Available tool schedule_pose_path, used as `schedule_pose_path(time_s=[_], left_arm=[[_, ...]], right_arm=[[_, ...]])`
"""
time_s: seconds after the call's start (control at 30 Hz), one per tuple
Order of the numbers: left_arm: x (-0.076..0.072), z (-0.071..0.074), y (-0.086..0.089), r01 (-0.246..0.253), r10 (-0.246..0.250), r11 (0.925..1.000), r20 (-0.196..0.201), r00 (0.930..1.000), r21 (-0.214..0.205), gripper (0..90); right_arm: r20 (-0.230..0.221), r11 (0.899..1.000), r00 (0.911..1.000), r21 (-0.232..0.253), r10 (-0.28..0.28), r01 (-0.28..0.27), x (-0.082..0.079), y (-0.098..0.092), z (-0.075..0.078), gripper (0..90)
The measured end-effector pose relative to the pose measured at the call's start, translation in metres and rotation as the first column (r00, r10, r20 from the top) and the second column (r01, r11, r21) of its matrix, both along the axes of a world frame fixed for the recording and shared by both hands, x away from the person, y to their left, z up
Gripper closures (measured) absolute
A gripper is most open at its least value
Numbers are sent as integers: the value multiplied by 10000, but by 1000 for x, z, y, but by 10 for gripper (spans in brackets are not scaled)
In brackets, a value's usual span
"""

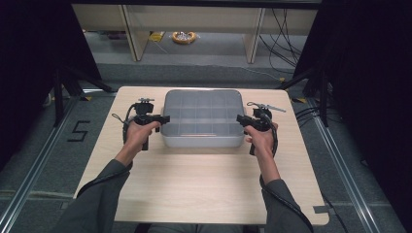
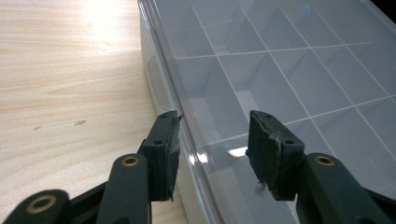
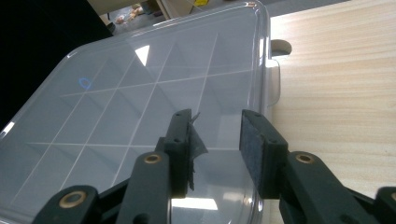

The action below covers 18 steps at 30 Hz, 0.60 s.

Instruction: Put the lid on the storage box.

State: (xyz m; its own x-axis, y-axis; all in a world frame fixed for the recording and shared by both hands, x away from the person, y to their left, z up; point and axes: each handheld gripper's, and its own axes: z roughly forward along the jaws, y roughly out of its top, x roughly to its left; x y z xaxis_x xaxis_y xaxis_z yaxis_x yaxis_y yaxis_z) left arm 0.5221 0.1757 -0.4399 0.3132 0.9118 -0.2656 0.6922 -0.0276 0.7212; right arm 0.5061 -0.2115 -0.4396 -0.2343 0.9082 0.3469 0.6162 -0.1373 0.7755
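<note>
Sitting between the two tongs, a clear plastic box [image 1: 202, 118] with a shut lid rests on the far middle of the wooden table [image 1: 204, 184]. White dividers inside split it into rows of compartments, and through the lid they look bare.

The left tongs [image 1: 165, 119] are held in the person's left hand [image 1: 138, 133] at the box's left side, toward its near corner. In the left gripper view the jaws stand apart, released, with nothing between them; the left tongs [image 2: 214, 140] straddle the lid's edge, one jaw over the table just beside the box wall, the other over the lid. Whether either jaw touches the box [image 2: 280, 70] cannot be told. A side latch [image 2: 156, 88] shows on the wall ahead of the outer jaw.

The right tongs [image 1: 240, 120] are held in the right hand [image 1: 262, 138] at the box's right side. In the right gripper view the jaws are likewise spread, gripping nothing; the right tongs [image 3: 217, 140] hover over the lid just inside its right edge, with the box [image 3: 140, 93] stretching away ahead and to the left. A torn flap of pad material hangs from the inner face of one jaw. Bare table [image 3: 336, 84] lies beyond the box edge.
</note>
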Motion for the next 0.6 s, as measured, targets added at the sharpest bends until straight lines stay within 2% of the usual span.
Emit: schedule_pose_path(time_s=[0.07, 0.13, 0.17, 0.2, 0.23, 0.37, 0.47, 0.5, 0.53, 0.6], left_arm=[[0, -2, 2, 39, -39, 10000, -110, 9999, -23, 528], [0, -4, 4, -84, 81, 9996, -103, 9999, -266, 525], [-1, -3, 5, -18, 13, 9997, -183, 9998, -254, 525], [-1, -4, 6, -29, 22, 9995, -228, 9997, -327, 524], [-2, -4, 7, -13, 5, 9992, -213, 9998, -396, 524], [-5, -4, 11, 16, -34, 9975, -243, 9997, -710, 527], [-8, -3, 12, 68, -82, 9969, -175, 9998, -778, 525], [-10, -3, 13, -23, 11, 9952, -123, 9999, -974, 522], [-11, -3, 14, 32, -44, 9948, -121, 9999, -1013, 520], [-15, -2, 15, 84, -91, 9941, -59, 9999, -1080, 518]], right_arm=[[-151, 9997, 9997, 185, -171, 174, -2, 1, 2, 648], [-143, 9996, 9998, 238, -144, 147, -2, -1, 3, 643], [-143, 9996, 9998, 238, -144, 147, -2, -1, 3, 643], [-282, 9991, 9992, 312, -268, 277, -3, 0, 4, 642], [34, 10000, 10000, 39, -27, 27, -2, -5, 2, 640], [-8, 9998, 9998, 86, -206, 206, -4, -12, 0, 635], [-80, 9994, 9997, 226, -252, 253, -6, -15, 0, 634], [68, 9998, 9998, 63, -187, 187, -7, -18, -1, 633], [-70, 9994, 9996, 238, -257, 259, -9, -19, 0, 632], [87, 9998, 9999, 135, -119, 118, -12, -24, -1, 629]])
